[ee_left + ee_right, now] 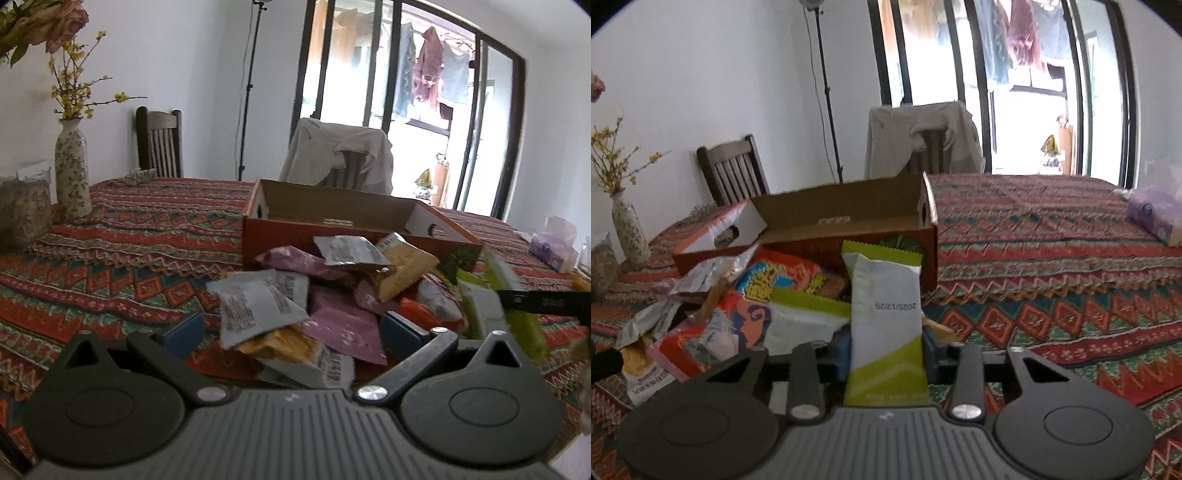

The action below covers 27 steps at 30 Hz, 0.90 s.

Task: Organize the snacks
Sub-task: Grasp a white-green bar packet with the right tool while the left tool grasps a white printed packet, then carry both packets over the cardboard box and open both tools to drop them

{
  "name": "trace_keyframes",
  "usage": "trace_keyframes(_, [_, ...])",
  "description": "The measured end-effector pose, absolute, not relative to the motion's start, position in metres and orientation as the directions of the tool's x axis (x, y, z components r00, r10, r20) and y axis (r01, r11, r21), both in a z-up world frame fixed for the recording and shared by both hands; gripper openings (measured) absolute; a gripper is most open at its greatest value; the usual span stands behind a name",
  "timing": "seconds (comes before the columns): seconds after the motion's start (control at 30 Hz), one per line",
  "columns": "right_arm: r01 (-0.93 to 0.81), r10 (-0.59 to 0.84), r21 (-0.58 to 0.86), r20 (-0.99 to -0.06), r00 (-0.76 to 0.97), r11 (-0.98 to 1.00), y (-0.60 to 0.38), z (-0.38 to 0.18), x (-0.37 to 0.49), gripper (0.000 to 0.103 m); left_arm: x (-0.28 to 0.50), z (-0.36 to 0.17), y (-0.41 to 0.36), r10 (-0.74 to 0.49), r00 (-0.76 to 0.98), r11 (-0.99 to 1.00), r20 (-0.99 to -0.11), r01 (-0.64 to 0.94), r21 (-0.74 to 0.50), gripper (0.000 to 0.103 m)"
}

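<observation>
Gripping a green-and-white snack bar [886, 317] between narrowed jaws, the right gripper [886, 350] holds it with its long axis running toward twelve o'clock, where the open cardboard box [849, 210] lies just past the snack pile [738, 295]. The left gripper [291, 328] hovers wide and empty over that pile. Only the right view shows the pads [840, 349] on the wrapper; the left view shows the bar at three o'clock, blurred.
</observation>
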State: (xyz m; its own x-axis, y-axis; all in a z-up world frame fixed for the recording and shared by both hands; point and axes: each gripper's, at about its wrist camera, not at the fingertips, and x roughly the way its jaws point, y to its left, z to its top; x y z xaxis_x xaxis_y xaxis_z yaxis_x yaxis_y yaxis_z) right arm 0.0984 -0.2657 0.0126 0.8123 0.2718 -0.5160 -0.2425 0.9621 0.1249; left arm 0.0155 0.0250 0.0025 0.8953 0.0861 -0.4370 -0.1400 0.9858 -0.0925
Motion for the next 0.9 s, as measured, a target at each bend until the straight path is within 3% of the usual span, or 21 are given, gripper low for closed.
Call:
trace_keyframes(0.23, [-0.244, 0.261, 0.096, -0.463, 0.847, 0.965, -0.267, 0.021, 0.083, 0.037, 0.045, 0.015, 0.037, 0.173, 0.862, 0.971, -0.477, -0.231, -0.066, 0.103])
trace_keyframes(0.53, [-0.250, 0.268, 0.100, -0.455, 0.850, 0.963, -0.266, 0.021, 0.081, 0.037, 0.085, 0.001, 0.058, 0.205, 0.759, 0.936, -0.618, -0.336, -0.103, 0.101])
trace_keyframes(0.77, [-0.247, 0.264, 0.096, -0.456, 0.850, 0.964, -0.265, 0.020, 0.083, 0.037, 0.085, -0.007, 0.068, 0.123, 0.748, 0.925, -0.652, -0.325, -0.198, 0.060])
trace_keyframes(0.87, [-0.247, 0.264, 0.098, -0.458, 0.849, 0.964, -0.264, 0.019, 0.083, 0.037, 0.080, -0.005, 0.070, 0.130, 0.761, 0.923, -0.635, -0.326, -0.203, 0.056])
trace_keyframes(0.9, [-0.248, 0.265, 0.098, -0.458, 0.849, 0.964, -0.264, 0.019, 0.083, 0.037, 0.079, -0.003, 0.071, 0.132, 0.767, 0.923, -0.629, -0.325, -0.203, 0.050])
